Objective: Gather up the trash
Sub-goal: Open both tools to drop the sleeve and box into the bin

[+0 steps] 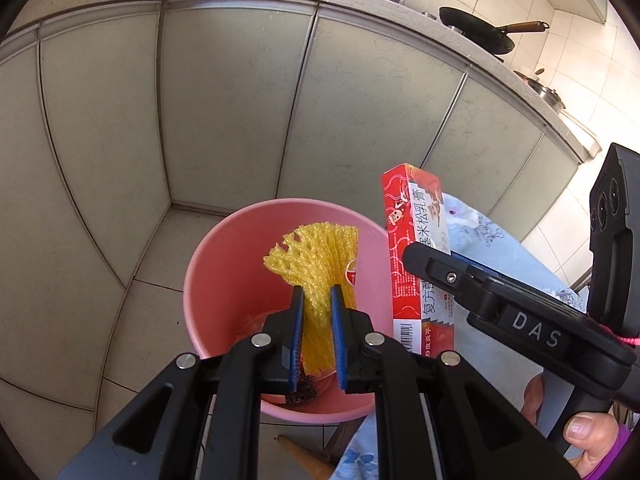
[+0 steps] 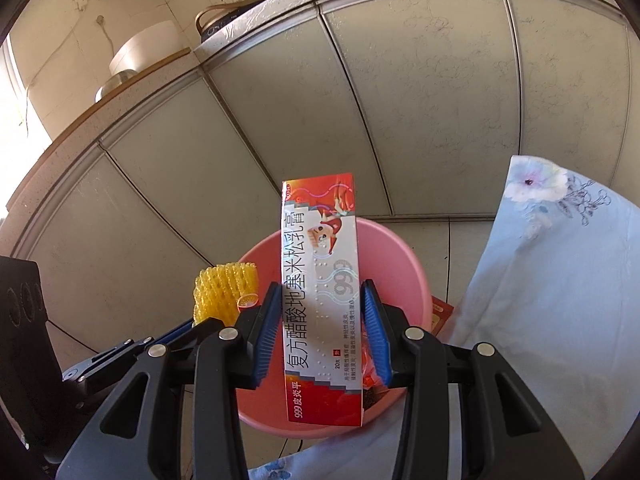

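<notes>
Left claw (image 1: 316, 300) pinching yellow foam net (image 1: 316, 264), right claw (image 2: 322, 300) clamping red carton (image 2: 320, 280), above pink bin (image 1: 224, 264)

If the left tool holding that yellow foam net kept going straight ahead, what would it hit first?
Probably the inside of the pink plastic bucket: the left tool, gripping the yellow foam net, points down into it. Depth is uncertain.

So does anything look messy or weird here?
Nothing's spilled or broken. The left gripper holds yellow foam netting over the pink bucket, and the right gripper holds a medicine box.
</notes>
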A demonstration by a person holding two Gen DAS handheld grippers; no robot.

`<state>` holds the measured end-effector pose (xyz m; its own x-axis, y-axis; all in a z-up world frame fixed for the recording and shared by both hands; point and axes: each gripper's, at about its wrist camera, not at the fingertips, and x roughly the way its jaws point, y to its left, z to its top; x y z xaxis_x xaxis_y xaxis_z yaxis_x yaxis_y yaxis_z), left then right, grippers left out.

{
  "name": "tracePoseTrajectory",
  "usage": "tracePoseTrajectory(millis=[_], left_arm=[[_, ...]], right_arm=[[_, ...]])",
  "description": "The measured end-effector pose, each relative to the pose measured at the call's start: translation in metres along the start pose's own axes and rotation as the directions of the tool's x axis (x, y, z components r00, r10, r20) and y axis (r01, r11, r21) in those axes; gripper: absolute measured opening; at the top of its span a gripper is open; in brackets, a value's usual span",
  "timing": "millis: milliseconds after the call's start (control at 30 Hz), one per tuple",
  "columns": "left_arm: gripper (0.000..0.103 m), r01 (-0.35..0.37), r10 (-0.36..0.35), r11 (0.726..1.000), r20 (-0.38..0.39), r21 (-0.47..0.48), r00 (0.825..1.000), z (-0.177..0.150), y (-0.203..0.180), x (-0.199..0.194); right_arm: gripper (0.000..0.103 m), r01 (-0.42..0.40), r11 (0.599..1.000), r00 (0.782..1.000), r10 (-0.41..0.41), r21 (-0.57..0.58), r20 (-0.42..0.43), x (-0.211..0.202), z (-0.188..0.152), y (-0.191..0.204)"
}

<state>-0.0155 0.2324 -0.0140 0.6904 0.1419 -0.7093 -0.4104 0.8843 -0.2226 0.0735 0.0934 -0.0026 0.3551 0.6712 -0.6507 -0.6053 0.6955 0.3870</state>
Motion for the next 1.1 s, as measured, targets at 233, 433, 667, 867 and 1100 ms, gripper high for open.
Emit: tracePoseTrajectory(millis=[233,433,667,867,1100], left_arm=[[0.012,-0.029,0.029,0.999,-0.048,-0.015,0.998,-0.007,0.015,0.018],[0.013,-0.037,0.035,0.999,-0.085,-0.023,0.996,-0.012,0.019,0.031],[0.017,-0.037,0.033,0.999,-0.108,-0.033,0.994,-0.016,0.019,0.038],[0.024,-0.033,0.027,0.998,-0.12,-0.051,0.992,-0.014,0.021,0.04],[0.029,-0.027,0.021,0.998,-0.123,-0.052,0.992,-0.015,0.022,0.038]], right_arm=[[0.041,0.009,1.0,0.999,-0.008,0.027,-0.039,0.021,-0.01,-0.002],[0.041,0.024,0.999,0.999,-0.022,0.041,-0.04,0.03,-0.012,-0.003],[0.041,0.021,0.999,0.995,-0.016,0.045,-0.097,0.044,-0.012,0.0],[0.041,0.028,0.999,0.991,-0.024,0.032,-0.133,0.049,-0.014,0.004],[0.042,0.028,0.999,0.991,-0.023,0.033,-0.134,0.047,-0.013,0.0]])
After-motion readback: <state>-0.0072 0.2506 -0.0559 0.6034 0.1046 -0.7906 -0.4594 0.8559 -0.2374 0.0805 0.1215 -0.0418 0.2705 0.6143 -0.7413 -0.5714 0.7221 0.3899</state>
